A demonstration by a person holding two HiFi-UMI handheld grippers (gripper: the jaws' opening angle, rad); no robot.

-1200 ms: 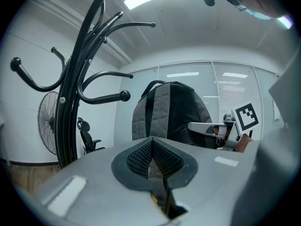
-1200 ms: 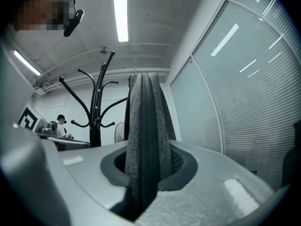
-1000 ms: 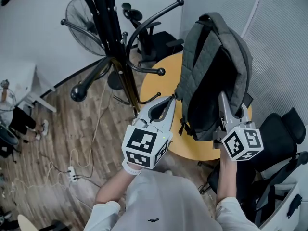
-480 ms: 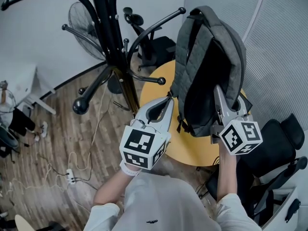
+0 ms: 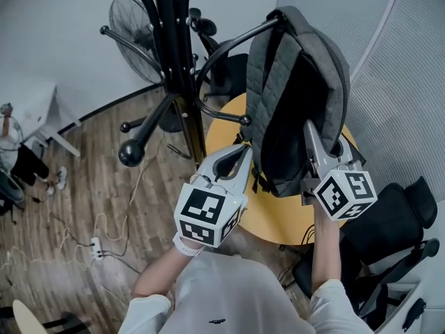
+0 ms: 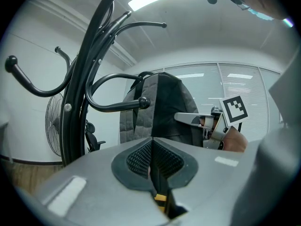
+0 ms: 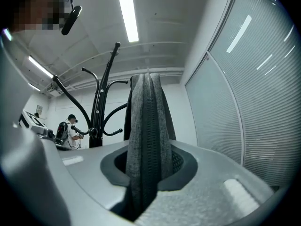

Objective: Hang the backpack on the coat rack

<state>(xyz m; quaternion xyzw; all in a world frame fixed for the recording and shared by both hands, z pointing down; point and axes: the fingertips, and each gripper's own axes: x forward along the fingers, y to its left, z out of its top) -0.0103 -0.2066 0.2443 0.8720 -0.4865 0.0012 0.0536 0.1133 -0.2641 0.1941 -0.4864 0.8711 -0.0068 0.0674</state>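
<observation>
Clamping the backpack's [image 5: 299, 68] zippered edge, the right gripper [image 5: 311, 132] holds it upright beside the coat rack [image 5: 177, 61]; left gripper [image 5: 245, 152], jaws pressed together, sits at the bag's lower side.

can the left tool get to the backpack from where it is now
Probably yes. The left tool, jaws shut, has its tip beside the backpack, low on its side, with nothing between them. The coat rack has a ball-tipped hook just ahead and higher, so reaching further up looks tighter.
</observation>
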